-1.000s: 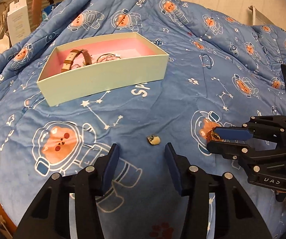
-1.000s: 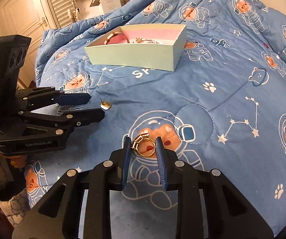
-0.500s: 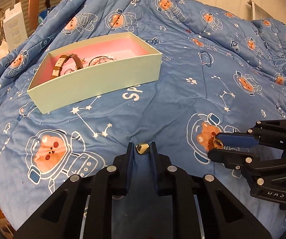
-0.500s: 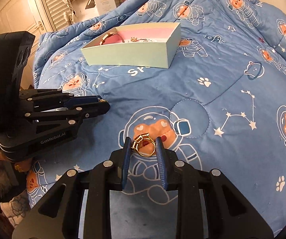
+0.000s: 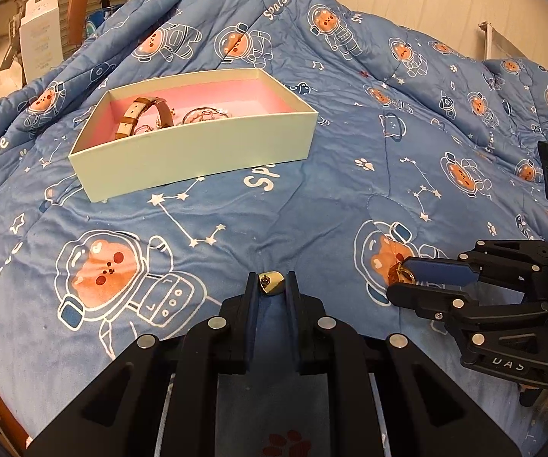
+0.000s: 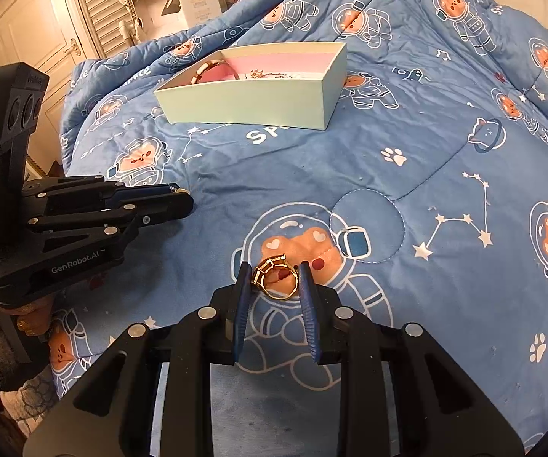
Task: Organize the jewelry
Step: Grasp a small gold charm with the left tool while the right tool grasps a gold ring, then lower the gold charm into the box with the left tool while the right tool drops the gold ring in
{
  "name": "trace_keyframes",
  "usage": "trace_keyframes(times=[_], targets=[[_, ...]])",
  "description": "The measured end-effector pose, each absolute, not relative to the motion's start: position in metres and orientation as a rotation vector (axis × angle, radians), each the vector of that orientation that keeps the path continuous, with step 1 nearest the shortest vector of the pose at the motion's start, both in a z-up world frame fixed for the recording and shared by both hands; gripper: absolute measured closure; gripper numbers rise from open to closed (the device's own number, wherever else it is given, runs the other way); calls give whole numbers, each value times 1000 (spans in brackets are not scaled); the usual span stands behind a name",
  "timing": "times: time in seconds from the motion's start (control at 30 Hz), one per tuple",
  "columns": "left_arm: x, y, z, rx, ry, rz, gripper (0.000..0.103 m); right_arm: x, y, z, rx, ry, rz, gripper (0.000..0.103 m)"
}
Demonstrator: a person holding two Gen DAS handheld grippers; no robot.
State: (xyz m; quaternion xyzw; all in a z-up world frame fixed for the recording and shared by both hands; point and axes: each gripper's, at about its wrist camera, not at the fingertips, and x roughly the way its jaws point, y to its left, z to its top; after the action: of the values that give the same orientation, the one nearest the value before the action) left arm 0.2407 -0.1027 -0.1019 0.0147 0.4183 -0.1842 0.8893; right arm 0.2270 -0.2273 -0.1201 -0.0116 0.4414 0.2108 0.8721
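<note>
A pale green box [image 5: 213, 156] with a pink lining lies on the blue astronaut quilt; it holds a brown and white strap bracelet [image 5: 142, 112] and thin chains. The box also shows in the right wrist view [image 6: 251, 103]. My left gripper [image 5: 271, 285] is shut on a small gold pendant [image 5: 271, 282], just above the quilt. My right gripper [image 6: 274, 276] is shut on a gold ring [image 6: 276, 276] over an astronaut print. The right gripper also shows in the left wrist view [image 5: 398, 278], the left one in the right wrist view [image 6: 182, 200].
The quilt [image 5: 312, 198] bulges and folds toward the back. A white carton [image 5: 39, 43] and a shutter door [image 6: 95, 7] stand beyond the bed on the left. The box sits farther back than both grippers.
My left gripper moved forward and closed on the small gold pendant, which lay loose on the quilt a second ago. My right gripper kept its hold on the ring and barely moved.
</note>
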Motion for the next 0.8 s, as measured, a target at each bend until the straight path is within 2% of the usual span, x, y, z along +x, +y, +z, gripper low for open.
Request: trace_keyframes(times=[0.5,0.8], targets=[[223,-64,-91,-29,848,-332,90,229,-196,-103,-21,887,520,77],[232,-53,-66,-40,797,-339,90,242,-177,-81,-21,836,579,77]])
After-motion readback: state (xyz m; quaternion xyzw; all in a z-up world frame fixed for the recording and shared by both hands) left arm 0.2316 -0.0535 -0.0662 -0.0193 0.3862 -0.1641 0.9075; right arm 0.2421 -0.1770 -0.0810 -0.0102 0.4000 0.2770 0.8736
